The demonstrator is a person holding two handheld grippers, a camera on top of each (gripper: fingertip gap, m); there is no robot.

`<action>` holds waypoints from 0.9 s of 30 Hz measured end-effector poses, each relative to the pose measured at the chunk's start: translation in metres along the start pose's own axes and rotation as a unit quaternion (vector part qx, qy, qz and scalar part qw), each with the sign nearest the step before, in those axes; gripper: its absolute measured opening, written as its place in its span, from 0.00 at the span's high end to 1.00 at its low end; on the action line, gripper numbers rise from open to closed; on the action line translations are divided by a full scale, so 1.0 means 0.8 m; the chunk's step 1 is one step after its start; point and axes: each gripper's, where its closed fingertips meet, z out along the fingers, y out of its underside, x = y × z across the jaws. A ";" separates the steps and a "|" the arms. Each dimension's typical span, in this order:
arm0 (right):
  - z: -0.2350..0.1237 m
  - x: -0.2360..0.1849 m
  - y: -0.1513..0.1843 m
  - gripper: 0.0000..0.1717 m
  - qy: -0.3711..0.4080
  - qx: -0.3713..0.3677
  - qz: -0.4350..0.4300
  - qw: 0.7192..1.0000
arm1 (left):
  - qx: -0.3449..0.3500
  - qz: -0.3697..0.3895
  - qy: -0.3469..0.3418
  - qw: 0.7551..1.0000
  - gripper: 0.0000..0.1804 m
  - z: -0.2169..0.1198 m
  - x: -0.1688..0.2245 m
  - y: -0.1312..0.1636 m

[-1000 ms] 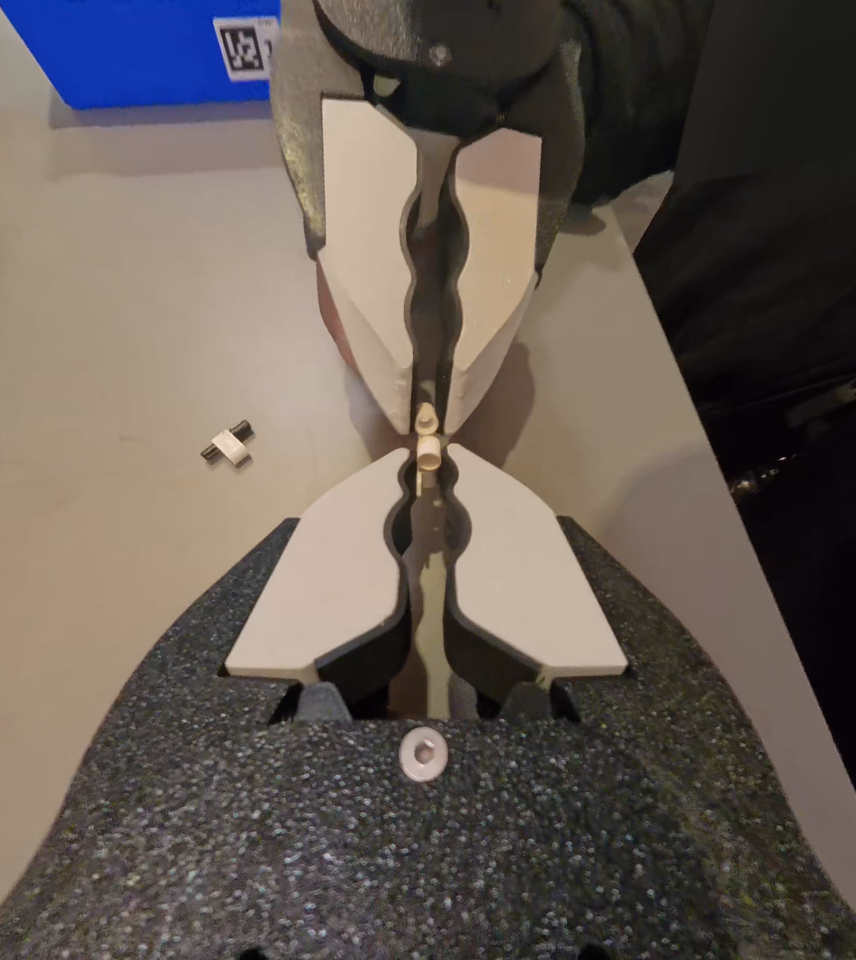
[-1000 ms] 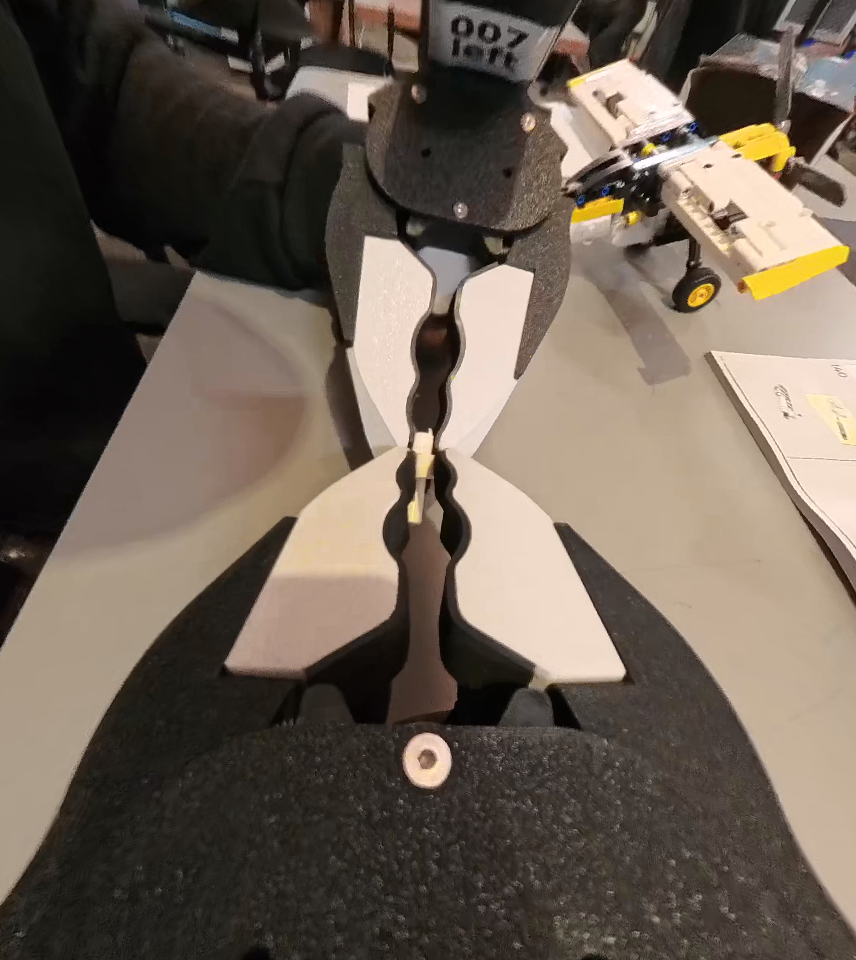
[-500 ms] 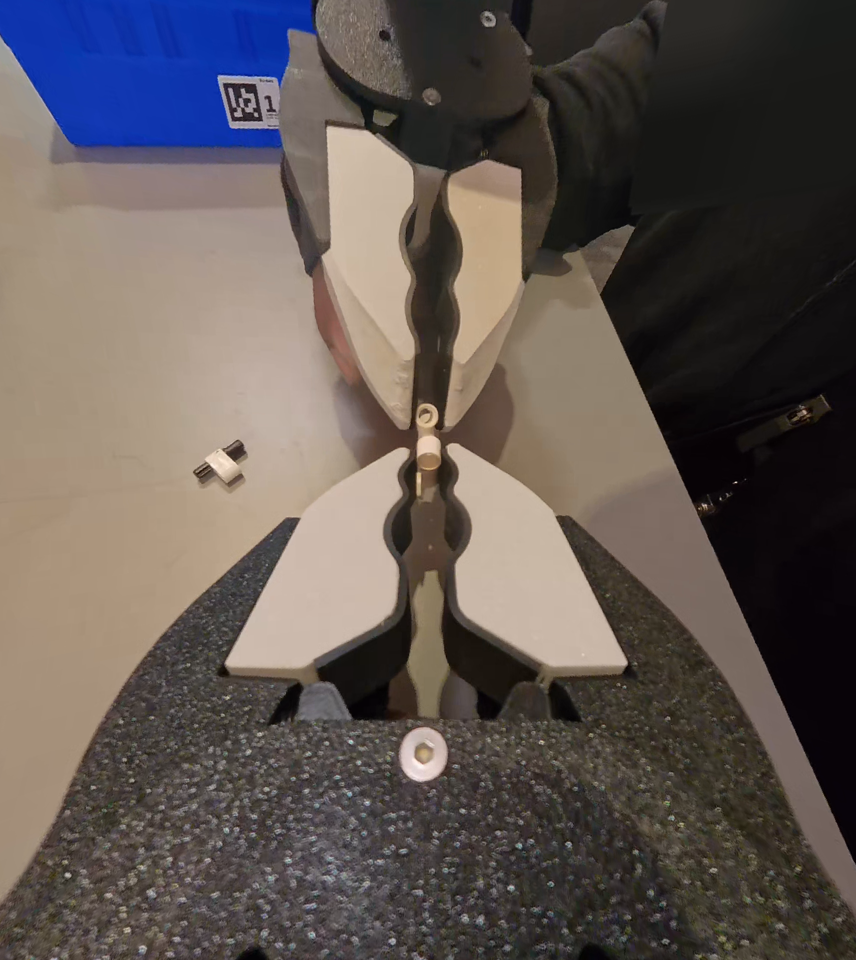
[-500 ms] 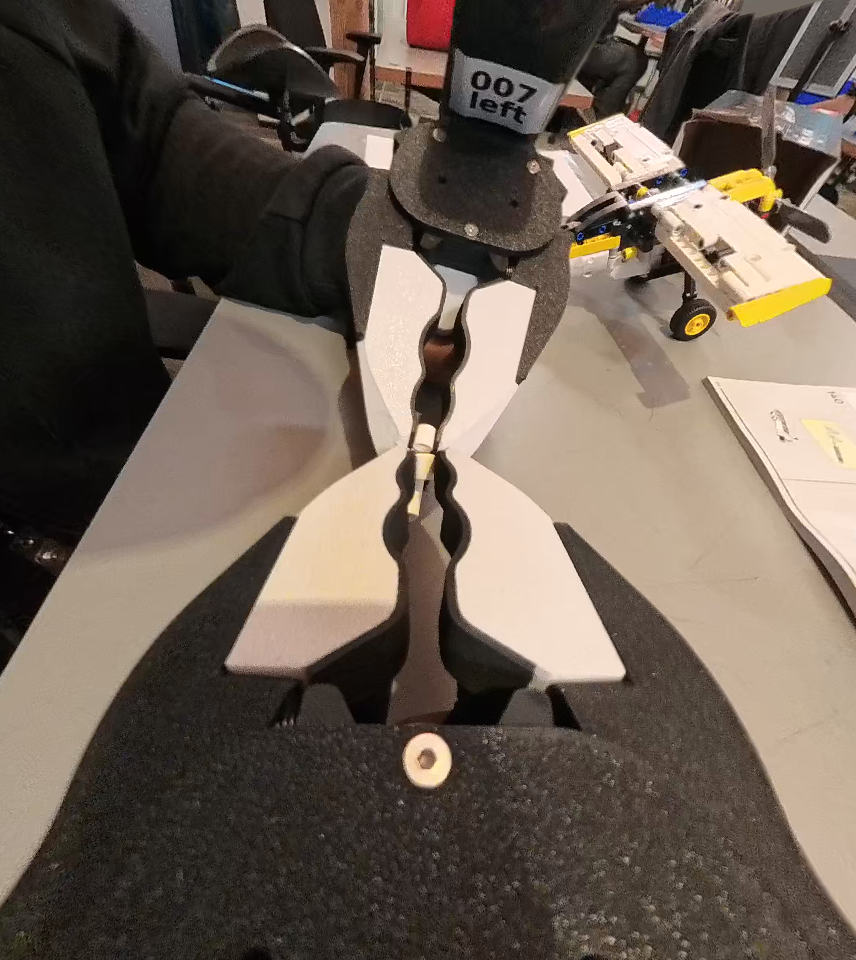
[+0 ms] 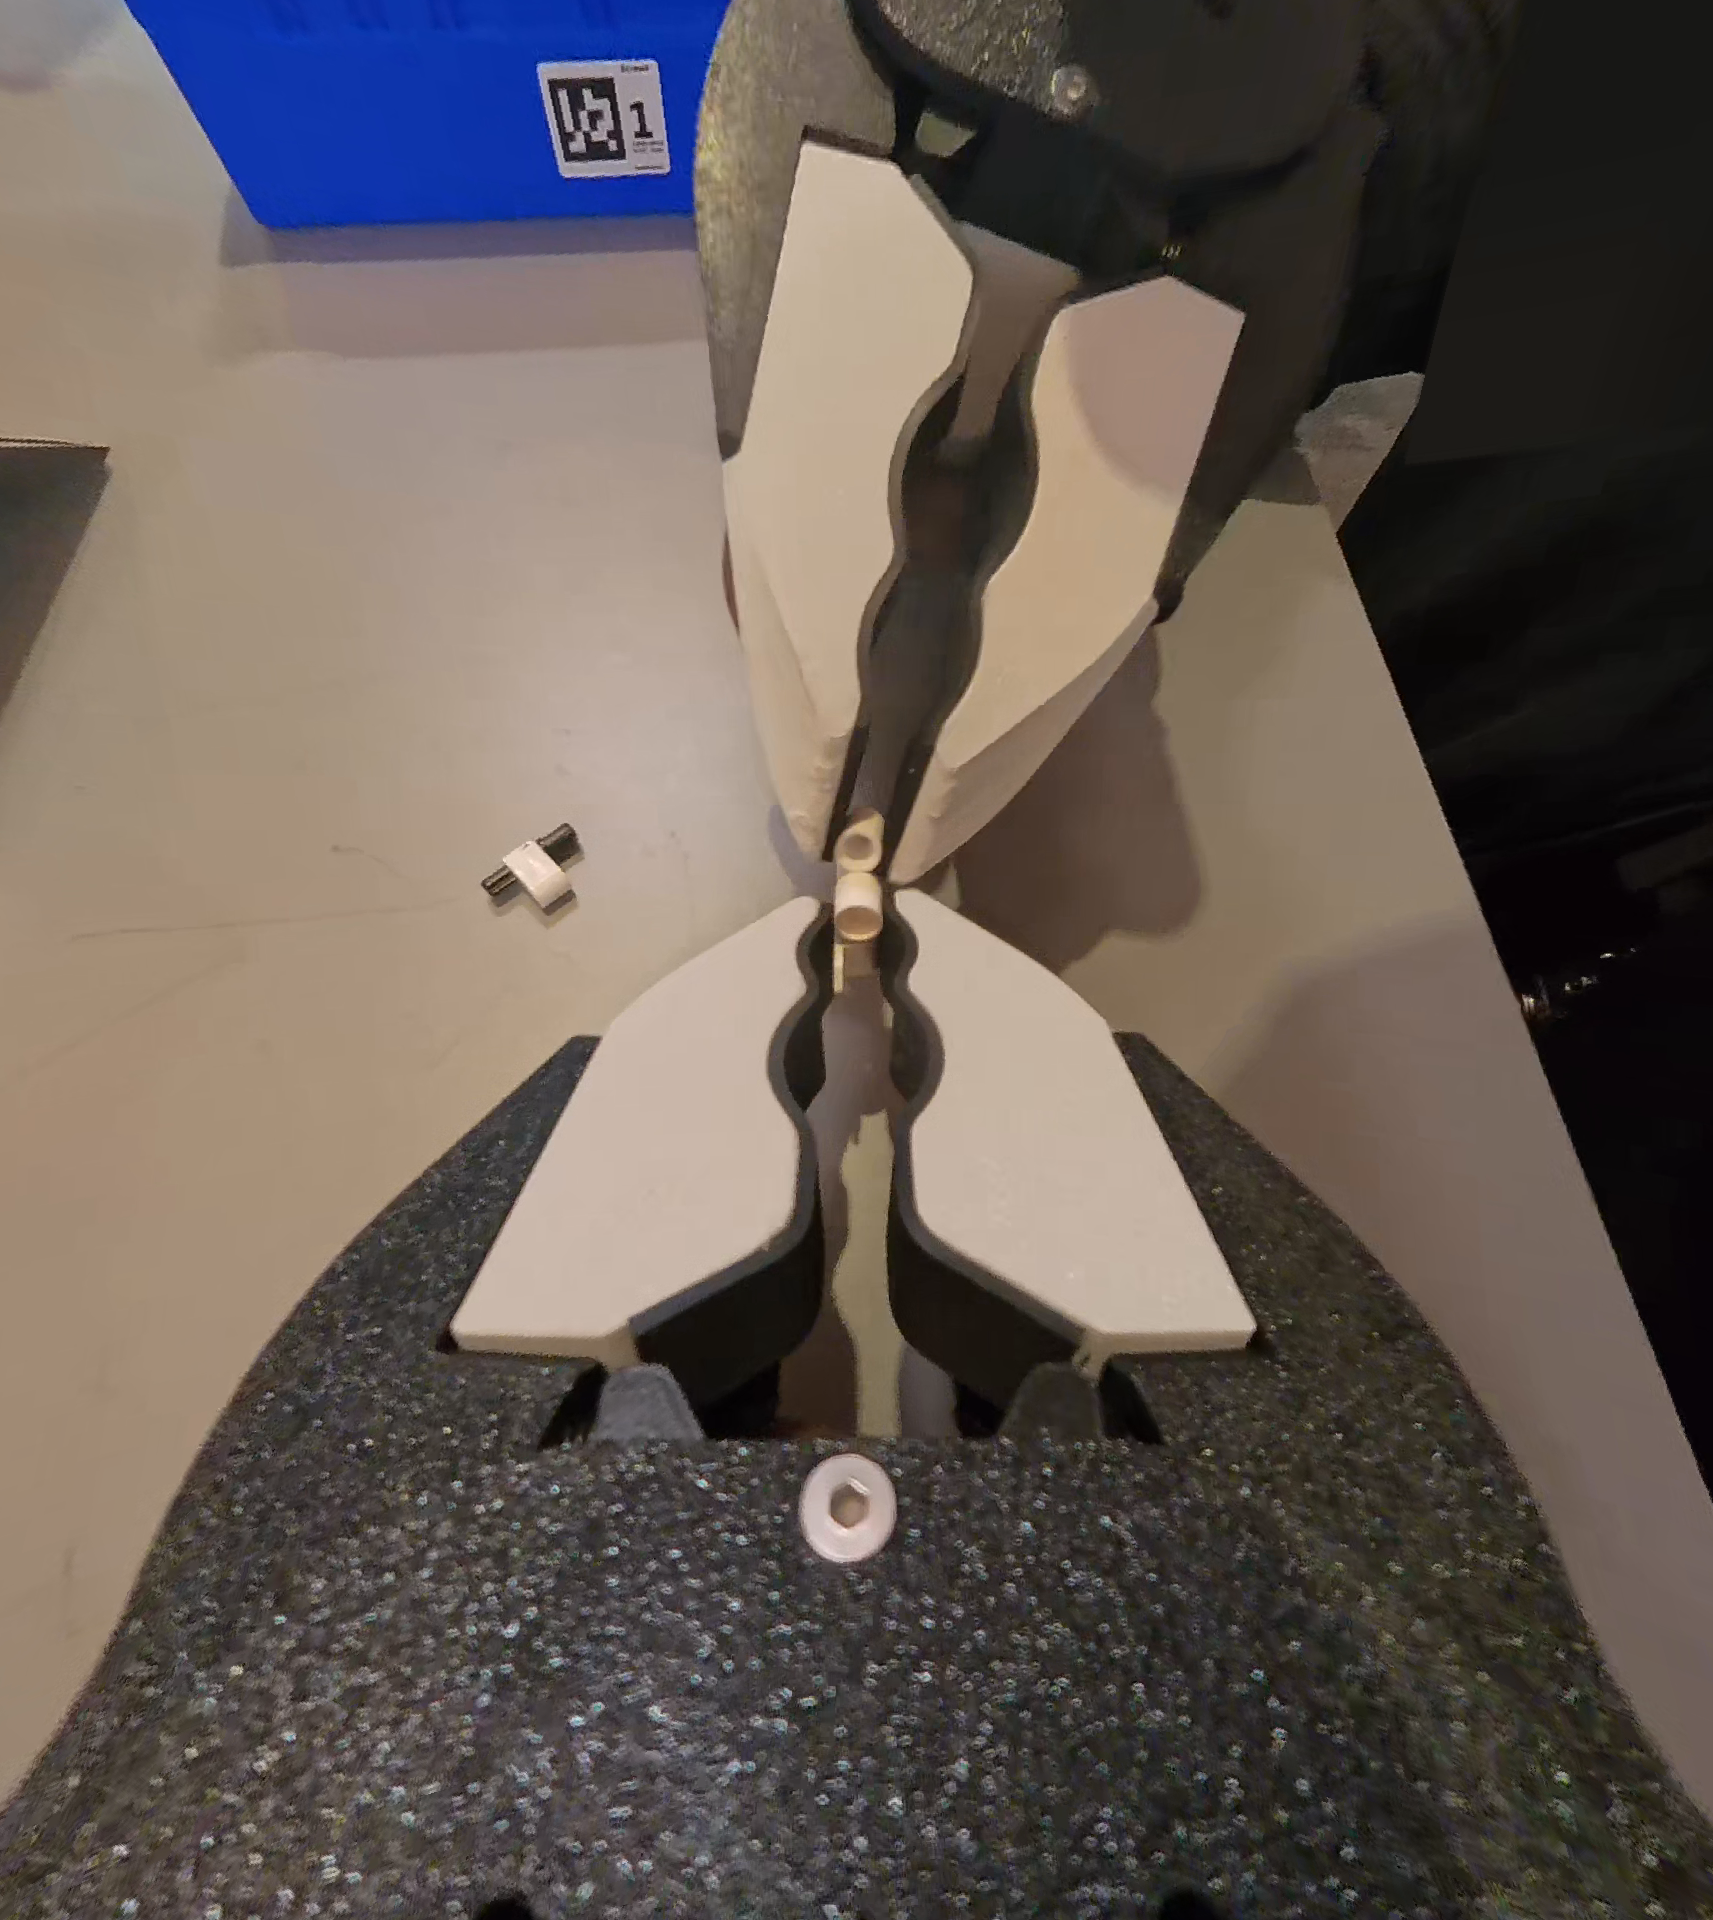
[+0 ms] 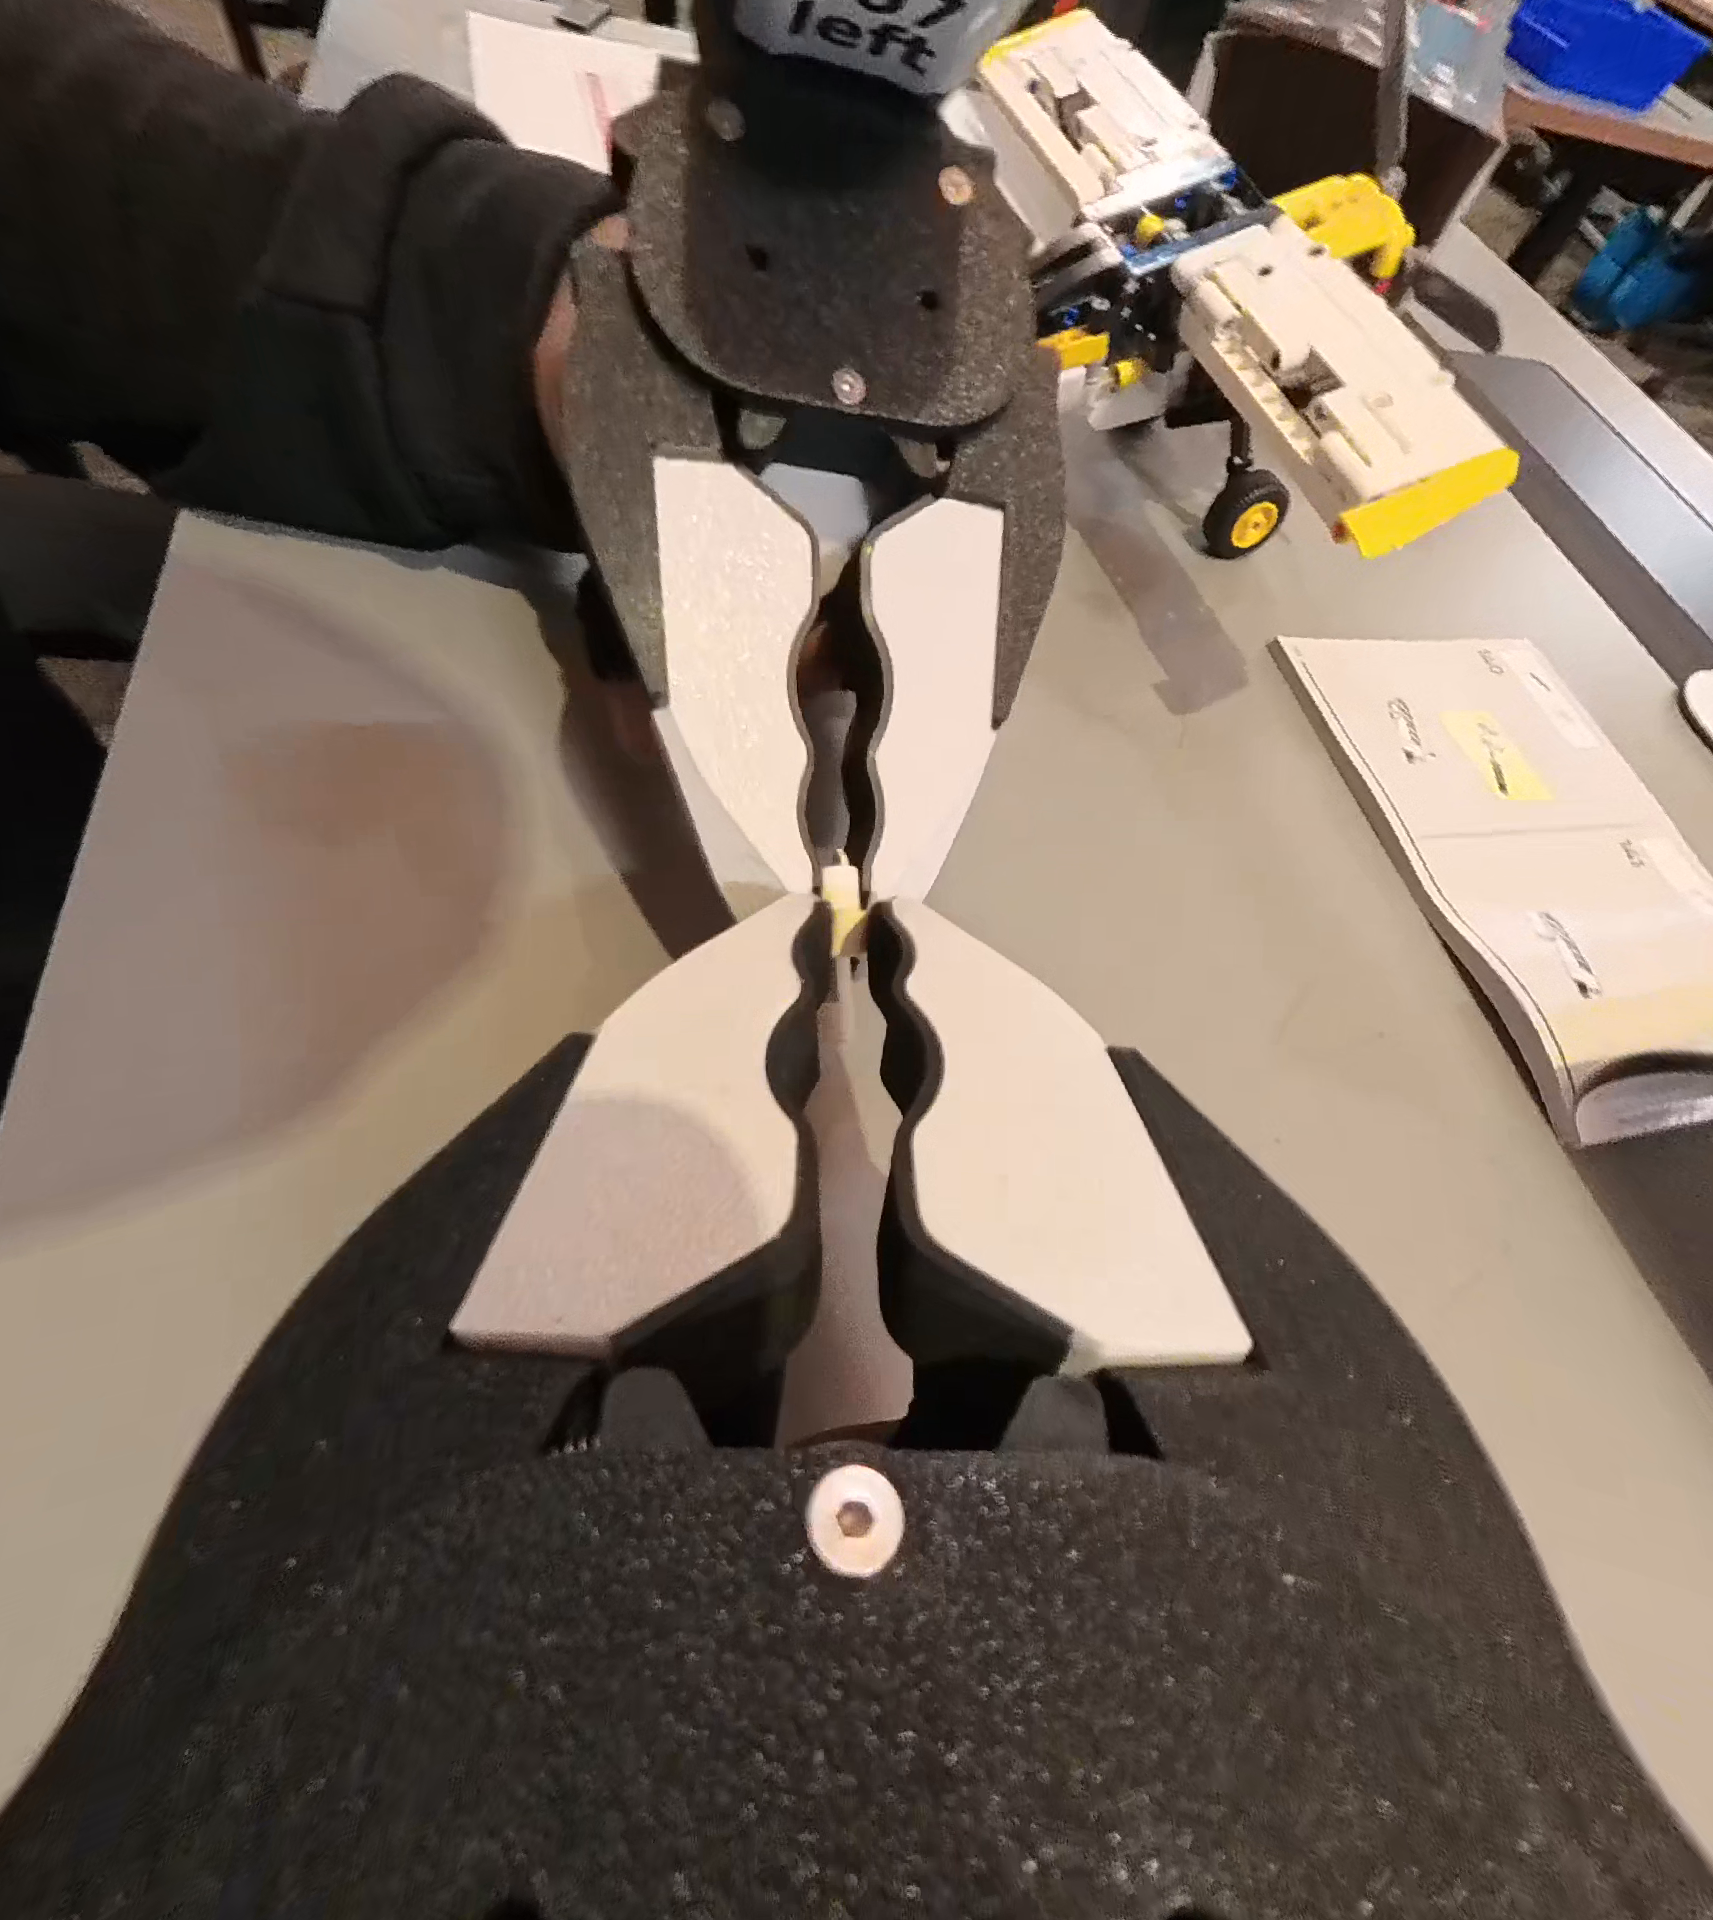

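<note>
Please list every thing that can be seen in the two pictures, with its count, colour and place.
cream connector piece: one, cream, gripped in the left gripper's tips
second cream piece: one, cream, gripped in the right gripper's tips, close to the first
small pin part: one, black with white sleeve, on table, left
bin: one, blue, far left
model plane: one, white and yellow, far right
booklet: one, white, open, right
table: one, grey
sleeve: one, black
left gripper: jaws closed on piece
right gripper: jaws closed on piece

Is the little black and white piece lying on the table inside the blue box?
No, the little black and white piece lies on the bare table, well apart from the blue box.
</note>
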 end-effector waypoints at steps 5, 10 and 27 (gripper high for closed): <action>0.006 0.003 0.005 0.96 0.009 -0.011 0.063 0.998 | -0.018 0.024 -0.011 0.999 0.96 0.000 -0.003 0.007; -0.003 -0.011 0.001 0.96 -0.065 0.035 0.009 0.997 | -0.005 0.036 0.022 0.999 0.96 0.002 0.011 0.002; -0.002 -0.019 0.010 0.96 -0.100 0.033 0.030 0.994 | -0.018 0.063 0.023 0.998 0.96 0.006 0.017 0.005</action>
